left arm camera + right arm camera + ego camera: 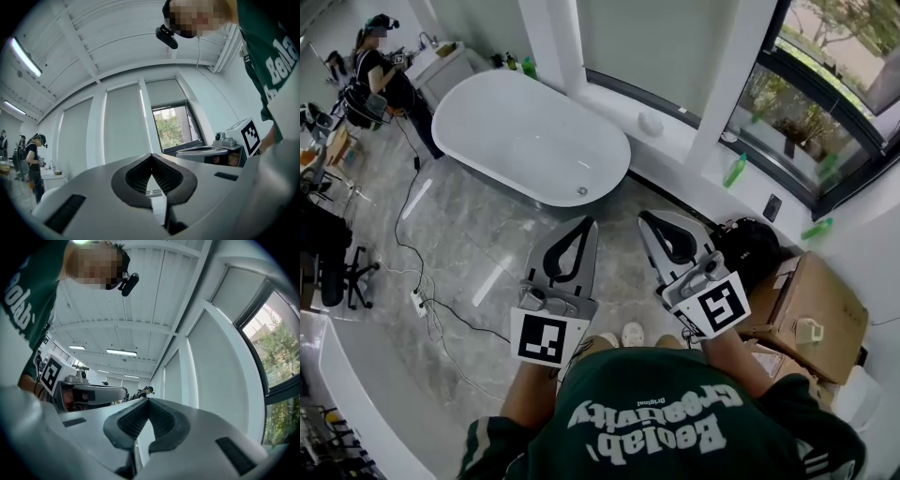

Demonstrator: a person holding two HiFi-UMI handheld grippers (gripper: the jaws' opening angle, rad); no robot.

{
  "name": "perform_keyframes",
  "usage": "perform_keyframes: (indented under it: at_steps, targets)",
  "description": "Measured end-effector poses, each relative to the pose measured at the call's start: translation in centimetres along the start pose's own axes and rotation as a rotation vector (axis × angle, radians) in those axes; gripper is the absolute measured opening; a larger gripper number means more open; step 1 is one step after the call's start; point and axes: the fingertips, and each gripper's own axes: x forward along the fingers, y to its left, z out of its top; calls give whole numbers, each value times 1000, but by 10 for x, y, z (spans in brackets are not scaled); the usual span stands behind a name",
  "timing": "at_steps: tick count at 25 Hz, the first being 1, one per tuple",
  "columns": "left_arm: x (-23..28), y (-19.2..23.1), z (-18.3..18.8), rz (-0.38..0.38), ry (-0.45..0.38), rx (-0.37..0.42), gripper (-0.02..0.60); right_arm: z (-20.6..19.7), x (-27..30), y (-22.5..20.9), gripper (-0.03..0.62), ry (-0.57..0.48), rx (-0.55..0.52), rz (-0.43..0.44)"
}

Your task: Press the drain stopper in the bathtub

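A white oval bathtub (530,136) stands on the marble floor ahead in the head view. Its small metal drain stopper (581,191) shows on the tub's bottom at the near end. My left gripper (588,222) and right gripper (645,217) are held up side by side in front of my chest, well short of the tub and above the floor. Both have their tips together with nothing between them. In the left gripper view the left gripper (151,156) points up at the blinds and a window; in the right gripper view the right gripper (148,401) points toward the ceiling.
Cardboard boxes (811,309) and a black bag (750,248) sit at the right. Green bottles (735,170) stand on the window ledge. Cables (422,291) trail over the floor at the left. A person (380,70) stands by a sink at the far left.
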Motion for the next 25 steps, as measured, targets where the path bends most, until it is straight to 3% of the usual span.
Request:
perform_keyframes:
  at_steps: [25]
  targets:
    - [25,-25,-13,43,37,7,5,-20,-20,-26,11,-3,45,32]
